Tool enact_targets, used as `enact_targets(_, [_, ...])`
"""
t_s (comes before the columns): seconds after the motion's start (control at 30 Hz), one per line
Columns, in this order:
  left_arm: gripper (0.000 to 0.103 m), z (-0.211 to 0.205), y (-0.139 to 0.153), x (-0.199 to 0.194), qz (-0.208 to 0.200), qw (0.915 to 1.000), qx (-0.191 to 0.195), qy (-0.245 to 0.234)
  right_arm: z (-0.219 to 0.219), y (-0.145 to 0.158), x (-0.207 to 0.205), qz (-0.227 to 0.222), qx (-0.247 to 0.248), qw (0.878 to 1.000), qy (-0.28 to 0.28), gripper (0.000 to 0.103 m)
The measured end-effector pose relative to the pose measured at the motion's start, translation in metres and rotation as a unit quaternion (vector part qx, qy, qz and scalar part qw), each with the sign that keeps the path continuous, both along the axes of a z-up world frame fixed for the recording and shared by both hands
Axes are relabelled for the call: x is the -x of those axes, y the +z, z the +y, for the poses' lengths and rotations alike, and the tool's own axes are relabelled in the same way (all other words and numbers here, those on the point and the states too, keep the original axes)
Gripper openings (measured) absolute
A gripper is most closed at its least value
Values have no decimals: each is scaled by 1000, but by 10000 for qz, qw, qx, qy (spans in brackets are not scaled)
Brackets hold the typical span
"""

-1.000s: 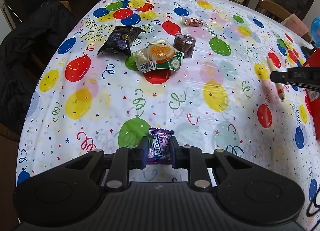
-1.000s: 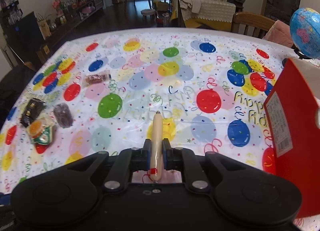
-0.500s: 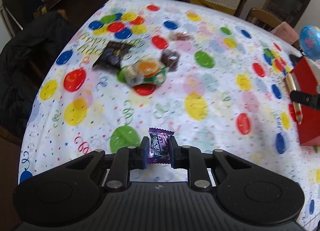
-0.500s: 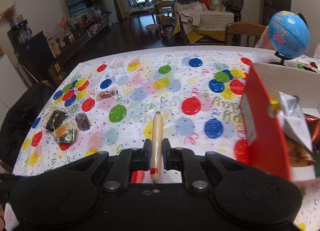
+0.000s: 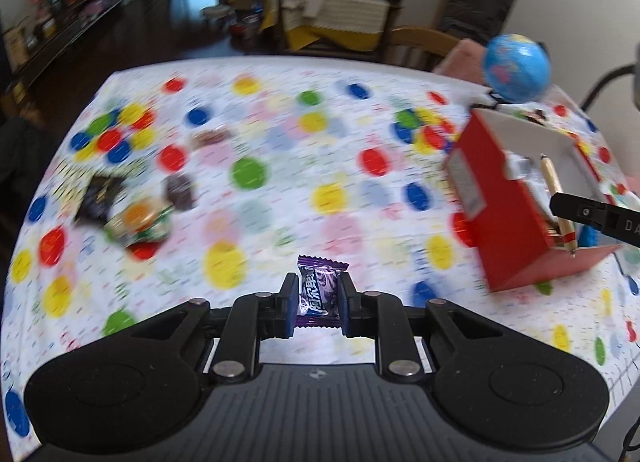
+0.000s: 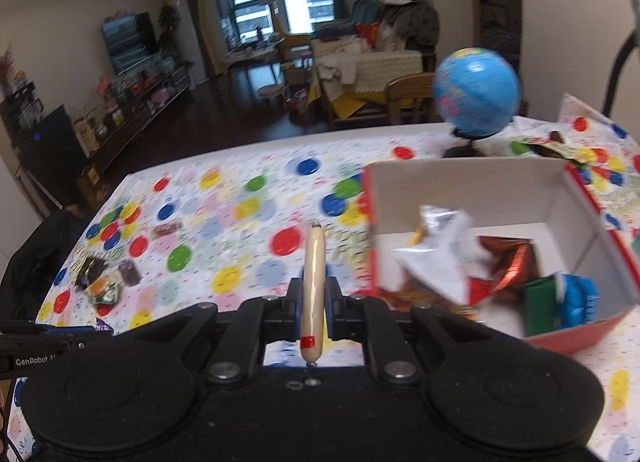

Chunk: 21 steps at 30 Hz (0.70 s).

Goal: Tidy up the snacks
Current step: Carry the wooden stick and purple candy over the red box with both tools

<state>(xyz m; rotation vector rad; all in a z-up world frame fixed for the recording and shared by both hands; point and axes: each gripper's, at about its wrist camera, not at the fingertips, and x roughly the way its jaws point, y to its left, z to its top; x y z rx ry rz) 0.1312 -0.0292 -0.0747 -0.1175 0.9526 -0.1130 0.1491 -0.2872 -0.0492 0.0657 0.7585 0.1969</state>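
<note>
1. Left wrist view: left gripper [image 5: 318, 302], jaws clamped on a purple candy [image 5: 320, 292], held above the worktop [image 5: 280, 198].
2. Same view: a broad stretch of bare balloon-print cloth lies between the candy and the red box [image 5: 496, 198] at right; the box stands near the worktop's right edge.
3. Same view: right gripper [image 5: 568, 210] over the box's open top, carrying a sausage stick [image 5: 554, 190].
4. Same view: a blurred cluster of loose snacks [image 5: 136, 206] near the left edge; a globe [image 5: 516, 66] at the far right corner.
5. Right wrist view: right gripper [image 6: 314, 302], jaws closed narrowly on the sausage stick [image 6: 313, 282], just left of the red box [image 6: 460, 182].
6. Same view: wrapped snacks [image 6: 500, 270] fill the box's near half; its far half is bare.
</note>
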Motion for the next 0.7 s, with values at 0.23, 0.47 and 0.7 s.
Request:
enact_targets(0.23, [20, -68, 18, -19, -208, 9983, -3, -539, -58, 13, 3, -180, 55, 9990, -403, 9])
enact_targets(0.47, [20, -128, 25, -41, -276, 9952, -79, -937, -109, 17, -3, -250, 124, 9973, -679, 9])
enact_targets(0.7, [20, -176, 32, -57, -408, 9921, -215, -1166, -148, 12, -11, -198, 188, 9970, -719, 9])
